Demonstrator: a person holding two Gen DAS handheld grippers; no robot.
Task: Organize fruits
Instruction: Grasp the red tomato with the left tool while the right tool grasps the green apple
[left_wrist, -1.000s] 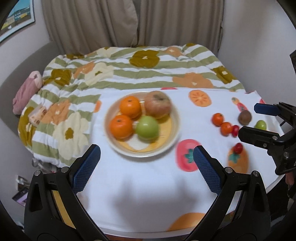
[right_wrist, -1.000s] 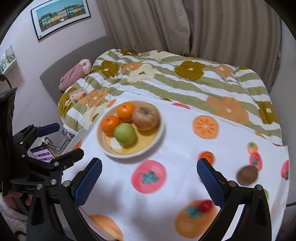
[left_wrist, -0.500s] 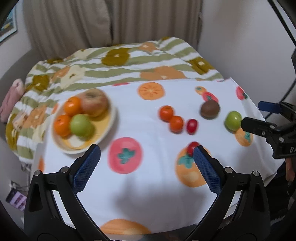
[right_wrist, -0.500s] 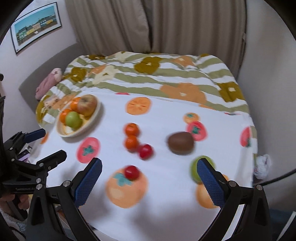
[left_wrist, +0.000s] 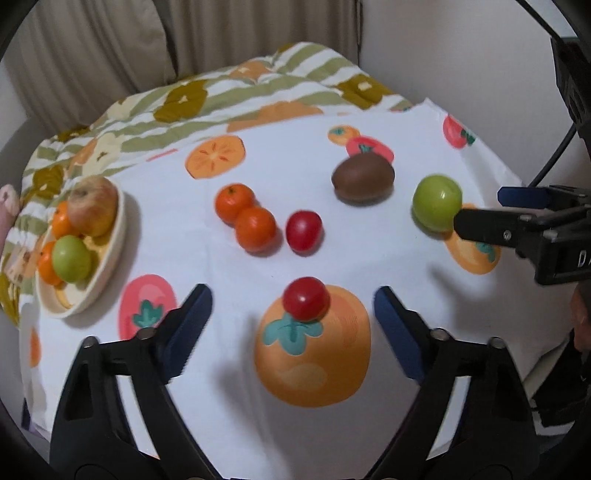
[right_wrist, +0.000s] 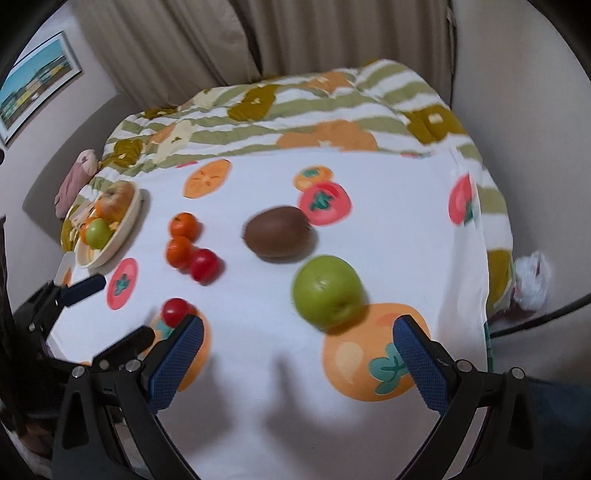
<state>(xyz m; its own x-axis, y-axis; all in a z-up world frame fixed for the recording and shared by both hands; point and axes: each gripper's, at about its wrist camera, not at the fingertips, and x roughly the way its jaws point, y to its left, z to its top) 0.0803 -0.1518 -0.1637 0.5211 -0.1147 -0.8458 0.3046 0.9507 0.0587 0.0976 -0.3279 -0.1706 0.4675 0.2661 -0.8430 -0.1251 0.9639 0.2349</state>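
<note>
Closing left gripper (left_wrist: 291, 325) seemingly above red tomato (left_wrist: 306, 298), untouched.

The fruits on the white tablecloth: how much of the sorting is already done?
Done: the cream plate holds an apple, oranges and a green fruit. In hand: nothing; the left gripper is closing around the near red tomato. Left: two small oranges, another tomato, brown kiwi, green apple.

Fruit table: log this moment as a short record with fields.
surface: white fruit-print cloth
plate: far left, holds apple, two oranges, green fruit
loose fruit: two touching tangerines, kiwi, green apple, two cherry tomatoes
nearest tomato: on an orange print, ahead of the left gripper
left gripper: jaws closing, nothing between them
right gripper: open, empty, green apple just ahead
</note>
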